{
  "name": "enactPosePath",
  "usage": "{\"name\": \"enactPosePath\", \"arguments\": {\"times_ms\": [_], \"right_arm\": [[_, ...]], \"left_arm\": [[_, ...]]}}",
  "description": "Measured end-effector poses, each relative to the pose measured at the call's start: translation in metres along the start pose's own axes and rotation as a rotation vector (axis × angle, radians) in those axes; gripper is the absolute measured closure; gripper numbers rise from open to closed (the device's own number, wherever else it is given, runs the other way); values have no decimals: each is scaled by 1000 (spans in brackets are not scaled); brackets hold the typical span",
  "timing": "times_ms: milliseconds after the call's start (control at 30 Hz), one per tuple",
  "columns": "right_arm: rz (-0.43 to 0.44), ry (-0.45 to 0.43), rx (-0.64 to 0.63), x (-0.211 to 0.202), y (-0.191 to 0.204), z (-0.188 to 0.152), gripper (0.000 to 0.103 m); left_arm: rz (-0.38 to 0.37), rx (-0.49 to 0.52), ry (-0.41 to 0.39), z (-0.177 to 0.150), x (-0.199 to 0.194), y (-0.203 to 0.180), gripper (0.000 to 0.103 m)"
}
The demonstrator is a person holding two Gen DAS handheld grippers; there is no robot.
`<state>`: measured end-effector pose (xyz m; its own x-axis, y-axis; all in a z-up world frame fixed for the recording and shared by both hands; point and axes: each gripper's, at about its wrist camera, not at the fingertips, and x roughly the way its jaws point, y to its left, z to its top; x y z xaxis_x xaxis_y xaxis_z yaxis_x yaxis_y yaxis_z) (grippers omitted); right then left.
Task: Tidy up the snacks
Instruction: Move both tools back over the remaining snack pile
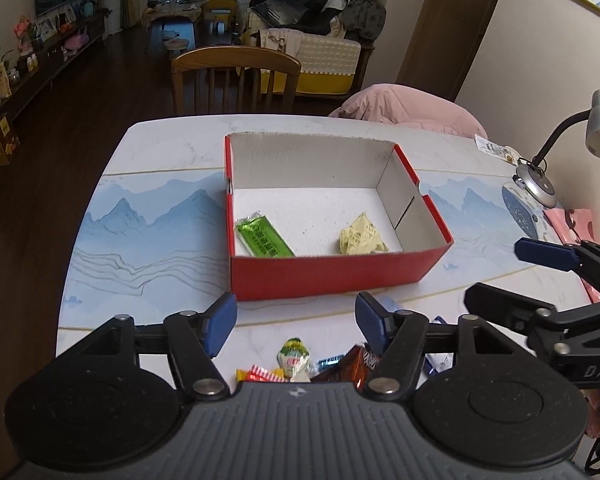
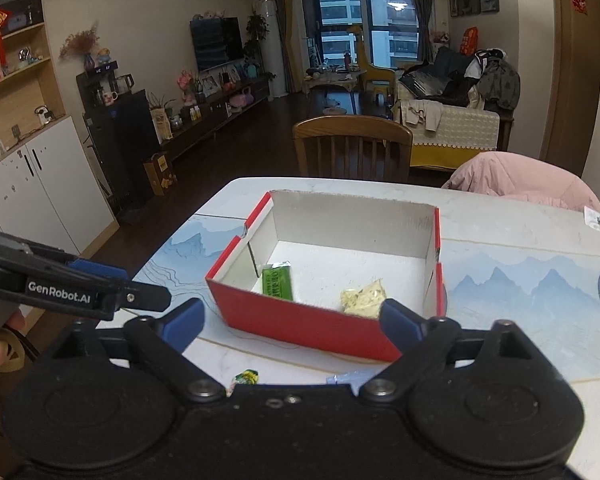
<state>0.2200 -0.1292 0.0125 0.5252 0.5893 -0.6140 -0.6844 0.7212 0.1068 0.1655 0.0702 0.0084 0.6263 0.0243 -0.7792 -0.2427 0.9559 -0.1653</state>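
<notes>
A red box (image 1: pixel 332 276) sits on a white table (image 1: pixel 156 152); inside lie a green bar (image 1: pixel 264 238) at its left and a pale yellow packet (image 1: pixel 362 240) at its right; loose snacks (image 1: pixel 300 364) wait just before it; left gripper (image 1: pixel 296 324) and right gripper (image 2: pixel 292 320) hover with jaws apart, empty.

left gripper (image 1: pixel 296 320): black linkage | blue pads | silver rivets (white "GenRobot.AI" lettering)
</notes>
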Motion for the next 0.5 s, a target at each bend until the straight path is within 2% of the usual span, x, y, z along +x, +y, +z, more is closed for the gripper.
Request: {"name": "enactPosePath", "arguments": {"times_ms": [100, 300, 500], "right_arm": [[6, -3, 14, -3, 1, -9, 1], [10, 6, 33, -5, 1, -27, 1], [2, 34, 45, -1, 0, -52, 0]], "left_arm": [[-7, -4, -5, -10, -3, 6, 28], [-12, 10, -6, -33, -3, 15, 22], [-7, 38, 76, -59, 17, 28, 22]]}}
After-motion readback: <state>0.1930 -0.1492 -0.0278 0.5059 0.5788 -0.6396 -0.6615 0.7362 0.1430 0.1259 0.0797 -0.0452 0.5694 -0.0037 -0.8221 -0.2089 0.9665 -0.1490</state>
